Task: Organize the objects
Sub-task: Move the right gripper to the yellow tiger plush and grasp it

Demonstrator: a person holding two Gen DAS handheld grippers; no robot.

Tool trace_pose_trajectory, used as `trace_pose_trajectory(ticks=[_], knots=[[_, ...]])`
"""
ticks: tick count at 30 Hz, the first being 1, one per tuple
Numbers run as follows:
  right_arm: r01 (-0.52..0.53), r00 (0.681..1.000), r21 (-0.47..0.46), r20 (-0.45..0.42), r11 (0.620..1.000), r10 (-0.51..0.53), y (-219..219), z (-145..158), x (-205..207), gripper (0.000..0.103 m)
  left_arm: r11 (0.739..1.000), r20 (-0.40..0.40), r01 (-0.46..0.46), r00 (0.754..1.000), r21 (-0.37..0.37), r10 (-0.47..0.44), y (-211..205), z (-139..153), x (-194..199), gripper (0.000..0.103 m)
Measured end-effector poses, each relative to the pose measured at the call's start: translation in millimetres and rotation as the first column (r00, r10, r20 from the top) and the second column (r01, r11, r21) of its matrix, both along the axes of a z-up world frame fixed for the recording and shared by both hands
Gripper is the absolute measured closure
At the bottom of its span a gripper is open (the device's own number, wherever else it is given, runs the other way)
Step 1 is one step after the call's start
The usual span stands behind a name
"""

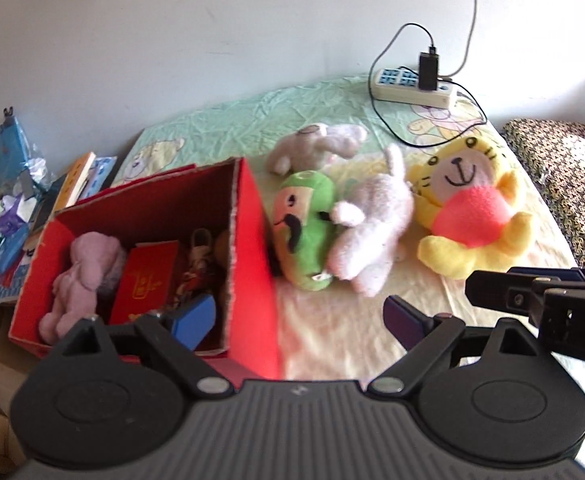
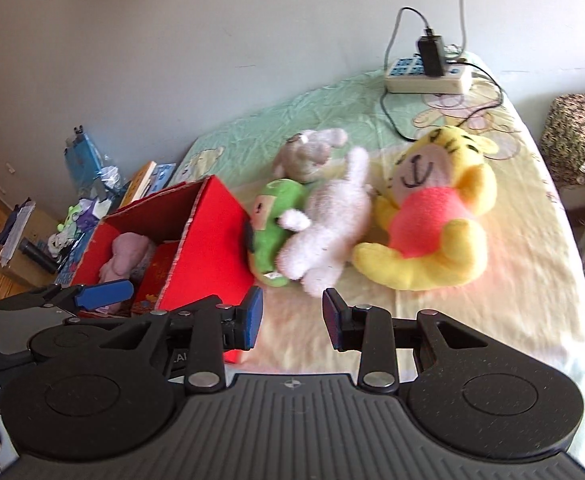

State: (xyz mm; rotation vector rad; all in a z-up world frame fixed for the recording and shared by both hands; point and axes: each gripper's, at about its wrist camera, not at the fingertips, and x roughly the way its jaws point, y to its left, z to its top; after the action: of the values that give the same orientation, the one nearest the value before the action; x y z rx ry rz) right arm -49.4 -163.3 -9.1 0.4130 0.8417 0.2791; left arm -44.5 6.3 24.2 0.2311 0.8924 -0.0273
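Pale yellow-green sheet (image 1: 324, 332) covers bed; red box (image 1: 252, 248) at left, white wall (image 1: 172, 40) behind. Left hand-held gripper (image 1: 296, 316) wide apart, right hand-held gripper (image 2: 292, 312) partly open; both hold nothing.

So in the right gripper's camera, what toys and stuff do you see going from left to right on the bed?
Red box → green plush → white plush → yellow tiger plush.

Fuzzy cloth yellow tiger toy (image 1: 476, 216) lies on a crinkled cotton bedsheet (image 1: 228, 120) beside a matt cardboard box (image 1: 252, 248).
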Motion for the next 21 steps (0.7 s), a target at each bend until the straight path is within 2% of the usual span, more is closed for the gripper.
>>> trace_pose_trajectory(ticks=[13, 21], knots=[[0.086, 0.995, 0.02, -0.055, 0.996, -0.085, -43.5, -18.3, -10.3, 0.067, 0.998, -0.058, 0.069, 0.996, 0.016, -0.068, -47.9, -19.9, 2.6, 0.009], [0.144, 0.985, 0.04, -0.1, 0.989, -0.14, -60.9, -30.9, -3.2, 0.066, 0.992, -0.099, 0.126, 0.987, 0.021, -0.123, -66.8, -36.4, 13.7, 0.008]])
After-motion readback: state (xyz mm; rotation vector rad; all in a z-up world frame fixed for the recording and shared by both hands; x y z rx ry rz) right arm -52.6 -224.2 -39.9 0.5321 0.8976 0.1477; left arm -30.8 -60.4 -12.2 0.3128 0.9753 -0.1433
